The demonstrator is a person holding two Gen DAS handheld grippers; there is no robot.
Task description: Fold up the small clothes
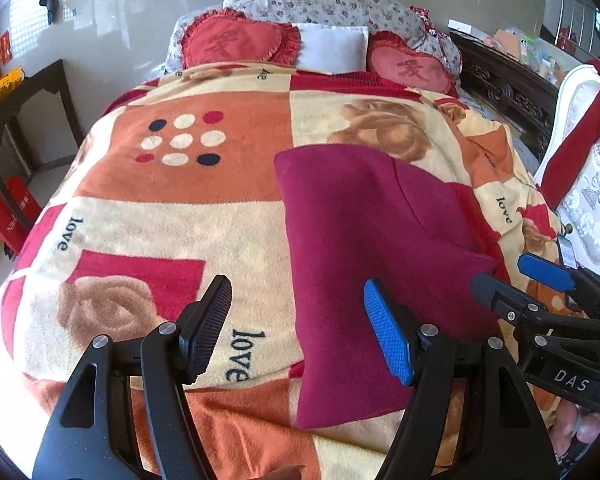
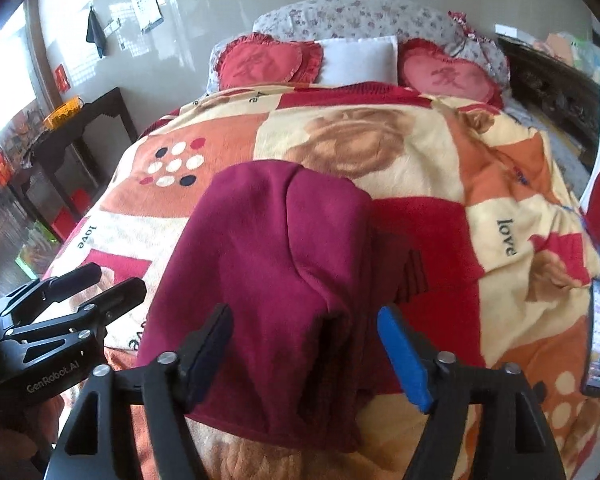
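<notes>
Left wrist view: my left gripper (image 1: 298,336) hangs released, fingers spread wide and nothing between them, just above the patterned blanket (image 1: 148,216). The maroon garment (image 1: 364,232) lies flat on that blanket, ahead of this tool and to its right, its near left edge running just beside my blue finger pad. My right gripper (image 1: 512,280) sits at the garment's far right edge, jaws parted too.

From the right wrist, the right gripper (image 2: 304,344) straddles the near end of the maroon garment (image 2: 272,248), fingers apart with cloth lying between them but not pinched. The left gripper (image 2: 96,284) waits well off to the left.

I judge the fold well along: one side already lies doubled over the middle, leaving a long narrow shape. Probably left is folding it end to end, then tidying.
</notes>
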